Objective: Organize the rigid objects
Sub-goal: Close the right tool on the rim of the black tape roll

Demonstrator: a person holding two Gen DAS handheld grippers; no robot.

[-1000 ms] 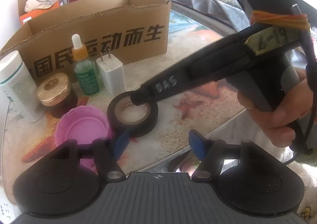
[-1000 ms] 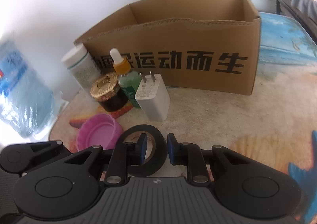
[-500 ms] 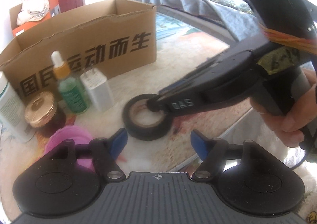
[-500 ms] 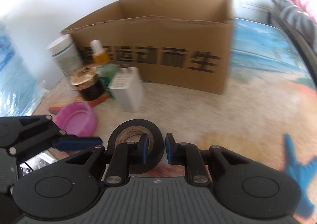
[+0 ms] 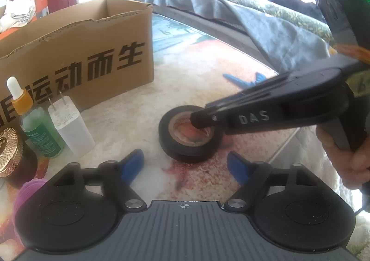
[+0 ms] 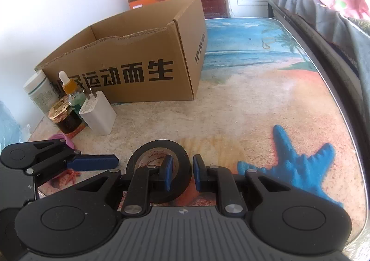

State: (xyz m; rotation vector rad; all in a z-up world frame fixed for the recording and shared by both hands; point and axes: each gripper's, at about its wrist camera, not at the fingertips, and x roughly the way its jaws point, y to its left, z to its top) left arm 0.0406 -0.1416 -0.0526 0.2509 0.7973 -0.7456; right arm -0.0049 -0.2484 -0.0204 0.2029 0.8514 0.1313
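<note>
A black tape roll (image 5: 189, 152) (image 6: 159, 145) is at the middle of the beach-print table. My right gripper (image 6: 182, 174) (image 5: 203, 120) is shut on its wall, one finger inside the hole and one outside. My left gripper (image 5: 186, 166) hovers just short of the roll with its jaws opening and nothing between them; one of its fingers (image 6: 92, 162) shows left of the roll. An open cardboard box (image 5: 76, 53) (image 6: 129, 53) stands behind.
Left of the roll stand a white charger (image 5: 71, 122) (image 6: 99, 115), a green dropper bottle (image 5: 39, 127), a gold-lidded jar (image 6: 62, 110), a white bottle (image 6: 38, 92) and a pink lid (image 5: 25, 189). Bedding (image 5: 266, 20) lies past the table's right edge.
The right gripper has carried the tape roll rightward, away from the charger and bottles. The left gripper followed and its jaws stand wider.
</note>
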